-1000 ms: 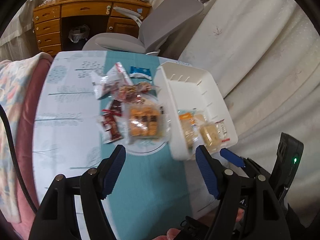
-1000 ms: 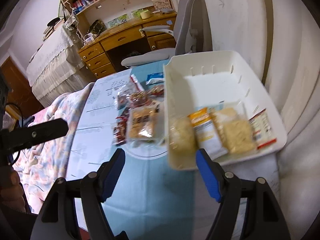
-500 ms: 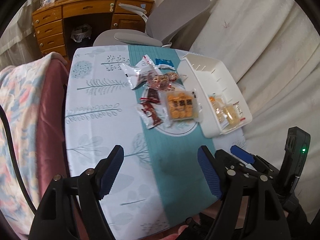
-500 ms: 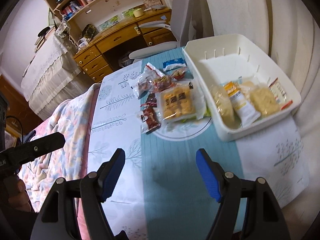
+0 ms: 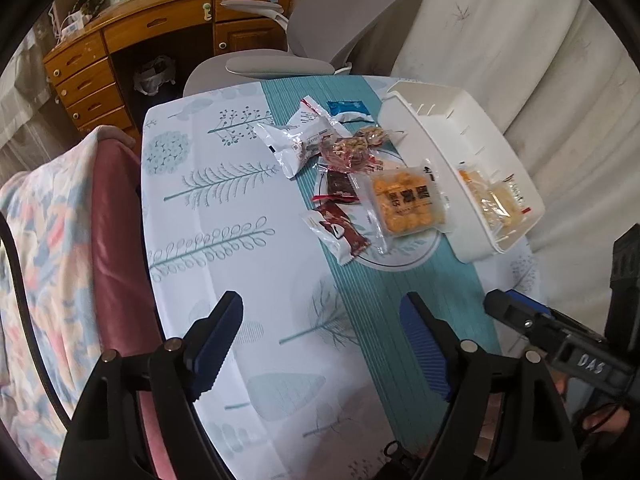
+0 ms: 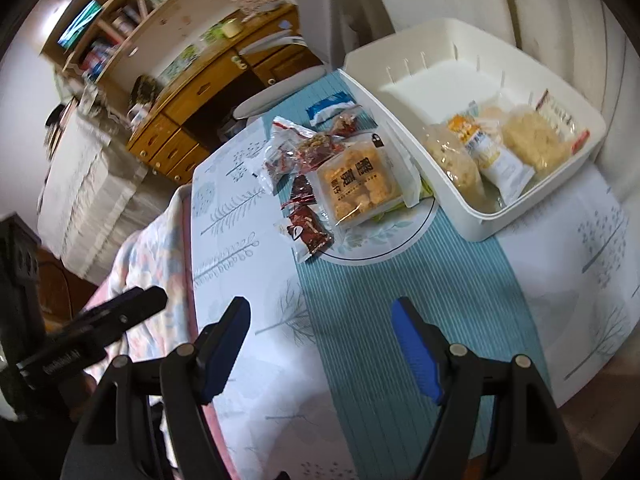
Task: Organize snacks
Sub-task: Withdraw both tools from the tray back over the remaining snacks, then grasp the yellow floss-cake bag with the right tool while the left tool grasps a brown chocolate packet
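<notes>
A white bin (image 5: 430, 112) (image 6: 472, 76) stands at the table's right side with several pale snack packs (image 6: 492, 148) in its near end. Loose snacks lie left of it on a round placemat: an orange biscuit pack (image 5: 406, 202) (image 6: 358, 184), brown-red bars (image 5: 340, 230) (image 6: 308, 228), a nut pack (image 5: 348, 150), a white wrapper (image 5: 298, 140) and a blue-white pack (image 5: 346, 110). My left gripper (image 5: 320, 340) and right gripper (image 6: 320, 340) are both open and empty, held back over the table's near part, well short of the snacks.
The table (image 5: 224, 216) has a leaf-print cloth with a teal runner. A grey office chair (image 5: 320, 40) and a wooden desk (image 5: 132, 40) stand behind it. A blanket-covered seat (image 5: 60, 240) is at the left, a white curtain (image 5: 520, 40) at the right.
Both grippers have pulled back from the bin and snacks toward the table's near edge, staying open and empty. The snacks and bin have not moved.
</notes>
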Demonstrator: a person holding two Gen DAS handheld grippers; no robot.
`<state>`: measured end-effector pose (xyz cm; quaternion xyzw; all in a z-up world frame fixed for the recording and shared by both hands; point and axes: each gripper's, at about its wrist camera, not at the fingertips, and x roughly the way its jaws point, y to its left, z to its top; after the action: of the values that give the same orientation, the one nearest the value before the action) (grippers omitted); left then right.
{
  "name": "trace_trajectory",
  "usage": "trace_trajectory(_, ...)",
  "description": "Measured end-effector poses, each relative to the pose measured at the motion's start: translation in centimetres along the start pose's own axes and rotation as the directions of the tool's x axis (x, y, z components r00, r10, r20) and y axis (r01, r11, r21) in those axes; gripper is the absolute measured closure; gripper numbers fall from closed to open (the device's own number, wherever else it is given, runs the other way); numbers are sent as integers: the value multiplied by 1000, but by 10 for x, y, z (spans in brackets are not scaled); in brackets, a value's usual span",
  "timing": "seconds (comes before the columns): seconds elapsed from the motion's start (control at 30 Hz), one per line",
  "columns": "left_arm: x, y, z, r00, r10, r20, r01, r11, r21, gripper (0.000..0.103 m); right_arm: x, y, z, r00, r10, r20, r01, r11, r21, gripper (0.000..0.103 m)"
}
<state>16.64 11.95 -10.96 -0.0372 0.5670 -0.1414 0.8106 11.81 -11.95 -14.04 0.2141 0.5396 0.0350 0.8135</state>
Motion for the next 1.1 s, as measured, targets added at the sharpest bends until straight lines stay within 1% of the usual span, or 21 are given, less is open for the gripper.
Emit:
trace_trajectory(0.1, 19, -3, 12, 999, 31, -19, -31, 999, 35, 23, 13, -8, 14, 1000, -1, -31, 4, 997, 82, 29)
trace_trajectory(0.23, 45, -7, 23, 998, 29, -58, -25, 997, 74, 23, 29, -19, 30, 998, 37, -55, -26, 983, 183, 29)
trace_trajectory(0.43, 86, -20, 35, 995, 41, -90, -25, 983, 180, 23, 53, -31, 51, 996, 36, -84, -11, 961, 276, 29)
trace_trajectory(0.63, 121, -34, 38, 993, 29, -110, 6, 952, 306, 23, 77, -40, 69, 992, 63, -107, -21, 935, 354, 25)
trace_trajectory(0.77, 140, -40, 37, 994, 16, -112, 29, 923, 383, 21, 92, -40, 82, 990, 78, -120, -27, 927, 373, 23)
trace_trajectory(0.87, 155, -45, 33, 994, 25, -107, 25, 896, 443, 20, 100, -40, 89, 987, 83, -135, -22, 917, 399, 21)
trace_trajectory(1.0, 168, -48, 31, 992, 22, -122, 40, 877, 479, 20, 109, -42, 97, 985, 86, -148, -15, 903, 429, 18)
trace_trajectory(1.1, 178, -50, 31, 992, 39, -122, 27, 870, 493, 20, 119, -43, 103, 982, 54, -182, 33, 897, 441, 18)
